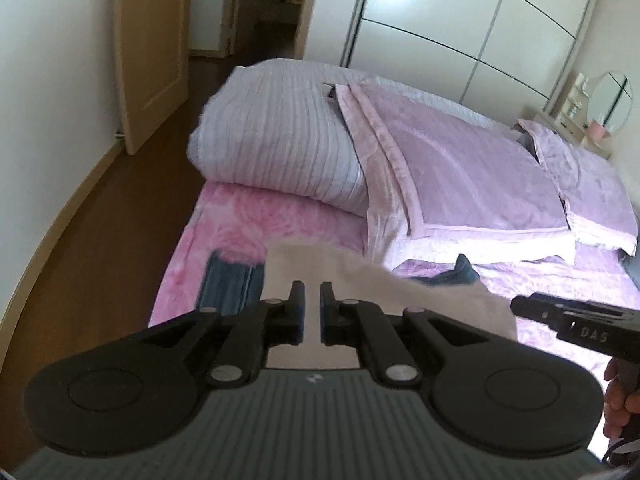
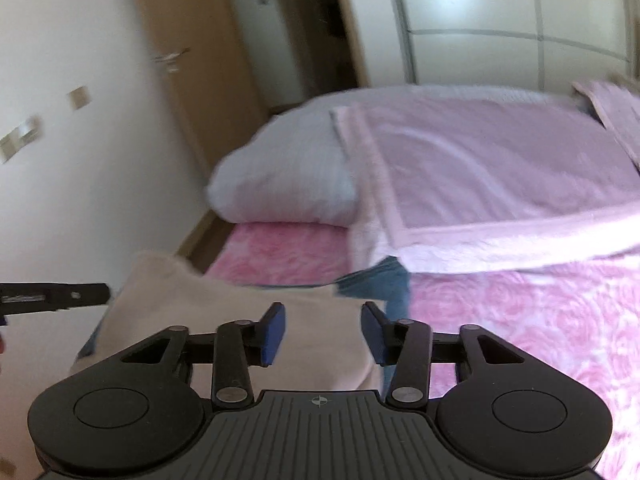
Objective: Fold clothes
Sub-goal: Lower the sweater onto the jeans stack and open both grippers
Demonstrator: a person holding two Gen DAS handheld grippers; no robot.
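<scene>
A cream garment point(image 1: 384, 292) lies on the pink bed point(image 1: 248, 224), over blue jeans point(image 1: 228, 284). The left gripper point(image 1: 311, 292) hovers above the cream cloth with its fingers a narrow gap apart, gripping nothing. The right gripper point(image 2: 323, 314) sits over the same cloth, its fingers point(image 2: 274, 330) spread wide.

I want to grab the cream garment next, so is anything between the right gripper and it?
Nothing visible blocks it. The right gripper, jaws apart, hangs directly over the cream garment, which lies on top of the blue denim piece on the pink bedsheet. The left gripper is off to the side, over the garment's other end.
</scene>
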